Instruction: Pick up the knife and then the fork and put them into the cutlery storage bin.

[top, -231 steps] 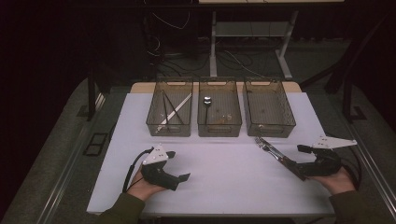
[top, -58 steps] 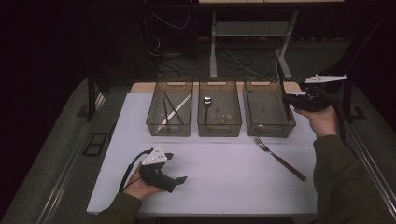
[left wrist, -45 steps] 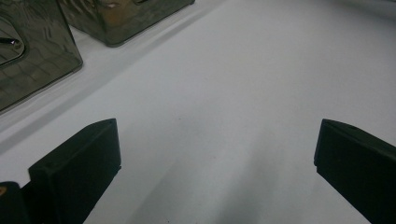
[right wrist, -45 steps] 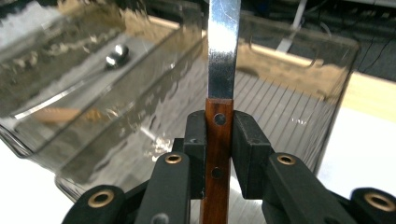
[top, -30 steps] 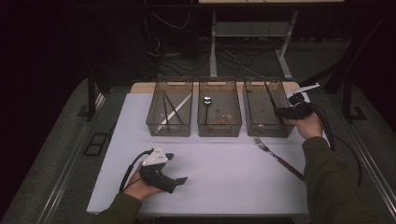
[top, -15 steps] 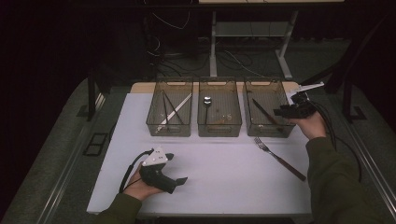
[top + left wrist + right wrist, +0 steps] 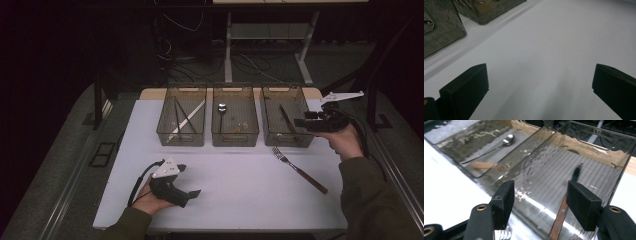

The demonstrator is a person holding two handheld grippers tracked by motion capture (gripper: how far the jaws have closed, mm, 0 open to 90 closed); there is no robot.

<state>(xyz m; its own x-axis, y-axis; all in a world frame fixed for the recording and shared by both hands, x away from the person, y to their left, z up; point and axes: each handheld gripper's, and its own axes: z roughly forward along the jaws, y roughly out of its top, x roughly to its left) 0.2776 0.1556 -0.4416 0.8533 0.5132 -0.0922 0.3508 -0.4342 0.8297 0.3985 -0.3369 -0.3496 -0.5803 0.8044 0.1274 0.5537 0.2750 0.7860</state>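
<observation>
My right gripper (image 7: 300,122), jaws just opening and empty, hovers over the right-hand smoky clear plastic bin (image 7: 270,92) where the brown-handled knife (image 7: 560,216) lies; lingering low risks snagging the rim. Left gripper (image 7: 196,192) rests open.

Lab recording bench, not a home or kitchen.
We see a white table top (image 7: 235,175) on a dark carpeted floor, three identical clear bins (image 7: 235,120) lined up in a row, loose cables (image 7: 190,55) and a metal desk frame (image 7: 265,35) behind, black surroundings, and a person working with handheld grippers.
</observation>
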